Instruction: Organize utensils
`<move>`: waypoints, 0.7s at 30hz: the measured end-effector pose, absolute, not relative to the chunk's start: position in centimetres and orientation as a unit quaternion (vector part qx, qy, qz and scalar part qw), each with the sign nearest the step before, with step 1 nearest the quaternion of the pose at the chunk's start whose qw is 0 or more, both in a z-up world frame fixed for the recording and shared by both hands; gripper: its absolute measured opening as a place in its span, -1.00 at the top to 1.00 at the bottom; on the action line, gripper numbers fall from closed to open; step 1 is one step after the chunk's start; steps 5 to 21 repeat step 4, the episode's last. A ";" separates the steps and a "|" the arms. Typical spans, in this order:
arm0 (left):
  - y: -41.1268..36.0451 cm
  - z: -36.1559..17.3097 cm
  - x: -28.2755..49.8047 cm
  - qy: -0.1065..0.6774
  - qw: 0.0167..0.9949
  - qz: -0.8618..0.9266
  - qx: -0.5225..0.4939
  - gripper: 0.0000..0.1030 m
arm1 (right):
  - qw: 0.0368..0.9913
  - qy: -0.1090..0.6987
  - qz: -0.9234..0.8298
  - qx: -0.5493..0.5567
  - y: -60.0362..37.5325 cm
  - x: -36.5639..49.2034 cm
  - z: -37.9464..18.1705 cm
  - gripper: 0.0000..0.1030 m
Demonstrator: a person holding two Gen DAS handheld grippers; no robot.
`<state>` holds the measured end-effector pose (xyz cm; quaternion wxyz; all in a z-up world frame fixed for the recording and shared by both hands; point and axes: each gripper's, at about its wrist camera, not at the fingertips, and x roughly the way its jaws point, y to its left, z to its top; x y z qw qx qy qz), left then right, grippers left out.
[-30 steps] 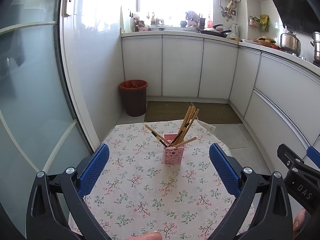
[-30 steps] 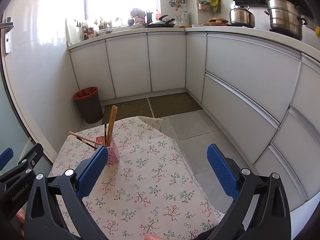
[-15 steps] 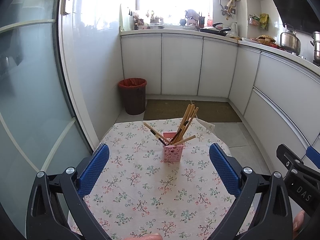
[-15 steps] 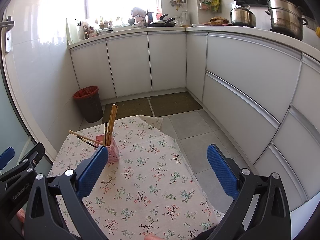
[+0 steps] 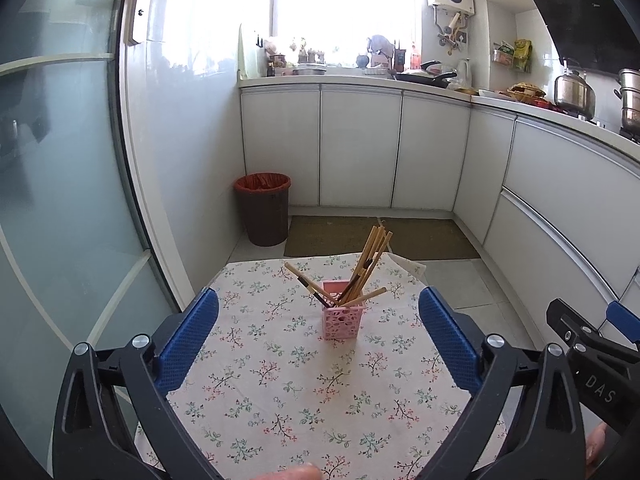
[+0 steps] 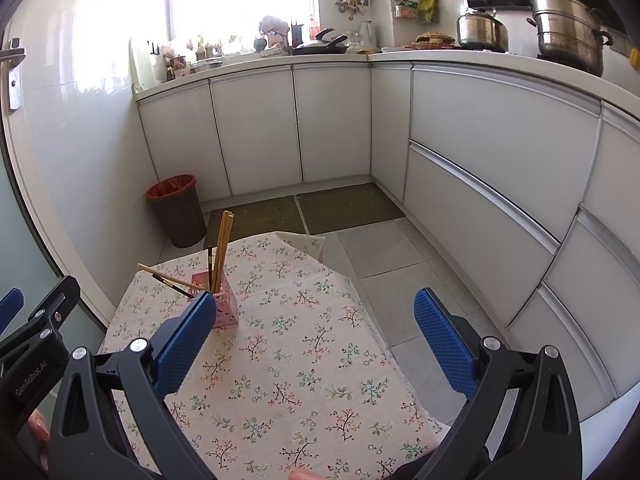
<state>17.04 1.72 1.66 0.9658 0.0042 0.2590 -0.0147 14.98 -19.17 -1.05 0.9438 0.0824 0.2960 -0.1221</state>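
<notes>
Pink perforated plastic forms the utensil holder (image 5: 340, 318), which is seen from the left wrist standing toward the far edge of the table (image 5: 280, 392), on a floral cloth. Chopsticks (image 5: 370, 258) are bundled in it, most leaning toward the far right corner, while a few (image 5: 306, 282) splay out low toward the far left. The left gripper (image 5: 319, 334) is held wide open above the near half of the table, nothing between its blue pads, with the holder framed between them but well apart. At the right edge of this view part of the other tool is visible.

From the right wrist, the holder (image 6: 224, 308) is partly hidden behind the left blue pad of the right gripper (image 6: 314, 334), whose jaws are likewise spread wide and empty. The rest of the cloth appears bare, so the task is judged close to done.

A light, tall-loaded holder may be tipped if a splayed stick is nudged sideways, and thin round chopsticks could slip from the pads if they are gripped off-centre.
</notes>
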 end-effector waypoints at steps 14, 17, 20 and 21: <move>1.9 1.7 17.1 0.265 0.964 -0.012 -0.005 -0.86 | 0.944 0.296 -0.122 0.085 -19.2 14.9 -1.1 -0.87; 1.9 1.7 17.1 0.265 0.964 -0.012 -0.005 -0.86 | 0.944 0.296 -0.122 0.085 -19.2 14.9 -1.1 -0.87; 1.9 1.7 17.1 0.265 0.964 -0.012 -0.005 -0.86 | 0.944 0.296 -0.122 0.085 -19.2 14.9 -1.1 -0.87; 1.9 1.7 17.1 0.265 0.964 -0.012 -0.005 -0.86 | 0.944 0.296 -0.122 0.085 -19.2 14.9 -1.1 -0.87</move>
